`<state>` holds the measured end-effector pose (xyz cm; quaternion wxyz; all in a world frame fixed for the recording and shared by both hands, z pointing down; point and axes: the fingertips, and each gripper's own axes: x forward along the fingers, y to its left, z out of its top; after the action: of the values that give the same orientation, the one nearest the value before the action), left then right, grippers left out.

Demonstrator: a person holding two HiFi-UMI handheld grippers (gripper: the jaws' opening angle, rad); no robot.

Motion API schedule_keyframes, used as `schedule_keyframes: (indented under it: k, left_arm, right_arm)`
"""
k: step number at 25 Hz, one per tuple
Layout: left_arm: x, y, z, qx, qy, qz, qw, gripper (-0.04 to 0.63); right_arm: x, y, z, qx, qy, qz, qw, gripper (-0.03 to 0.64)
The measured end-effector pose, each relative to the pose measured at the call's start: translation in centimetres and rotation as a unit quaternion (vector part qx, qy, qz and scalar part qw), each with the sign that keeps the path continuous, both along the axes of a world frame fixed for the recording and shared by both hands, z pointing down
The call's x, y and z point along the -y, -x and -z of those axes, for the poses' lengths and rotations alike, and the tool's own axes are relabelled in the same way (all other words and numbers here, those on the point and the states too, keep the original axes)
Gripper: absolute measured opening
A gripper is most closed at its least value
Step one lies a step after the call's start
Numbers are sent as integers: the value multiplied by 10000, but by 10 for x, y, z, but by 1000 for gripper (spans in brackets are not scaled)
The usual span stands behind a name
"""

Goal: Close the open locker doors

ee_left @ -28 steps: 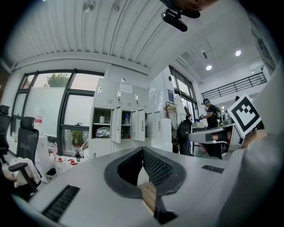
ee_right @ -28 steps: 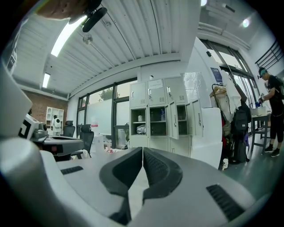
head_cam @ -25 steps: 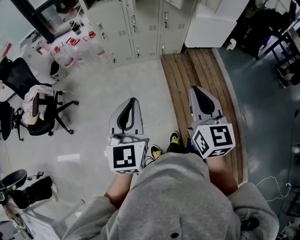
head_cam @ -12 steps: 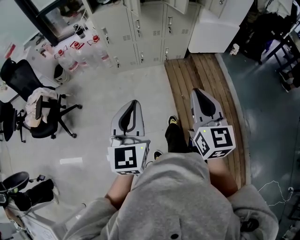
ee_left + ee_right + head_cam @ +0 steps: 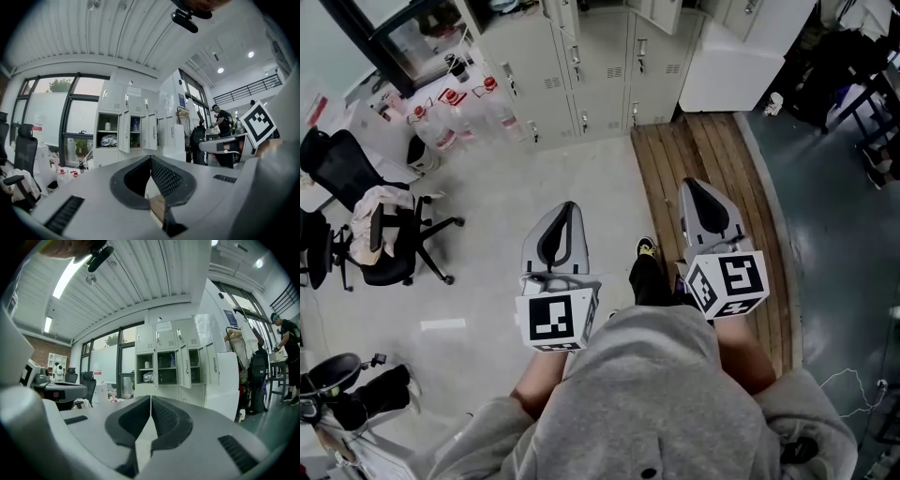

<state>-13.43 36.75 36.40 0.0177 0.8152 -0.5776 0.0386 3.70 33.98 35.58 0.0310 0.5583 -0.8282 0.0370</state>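
A bank of pale grey lockers (image 5: 581,66) stands against the far wall, some way ahead of both grippers. In the left gripper view the lockers (image 5: 140,129) show open compartments with small items on shelves, and one open door (image 5: 124,132) swung outward. The right gripper view shows the same lockers (image 5: 164,364) with two open doors (image 5: 185,366) hanging out. My left gripper (image 5: 569,204) (image 5: 150,158) points level at them, shut and empty. So does my right gripper (image 5: 691,183) (image 5: 150,397), held over the wooden strip.
A wooden plank platform (image 5: 712,178) runs up to the lockers on the right, beside a white cabinet (image 5: 741,56). Water bottles (image 5: 441,112) stand at the lockers' left end. A black office chair (image 5: 380,225) with clothes sits left. People (image 5: 222,124) stand at the right.
Both grippers and the camera have come forward toward the lockers, which now show lower in the head view. The person's dark trouser leg has stepped forward between the grippers.
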Motion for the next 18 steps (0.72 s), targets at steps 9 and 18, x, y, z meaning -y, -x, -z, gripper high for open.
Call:
schedule_keyframes:
  k: [9,18]
  left_arm:
    - [64,-18,-4,89,94,-53,9999,11]
    - [125,-33,-8,140,271,28,9995,11]
  right_arm:
    - [64,-19,-7,-13,113,-31,9999,31]
    - [125,-37,-15,6,297,24,9996,31]
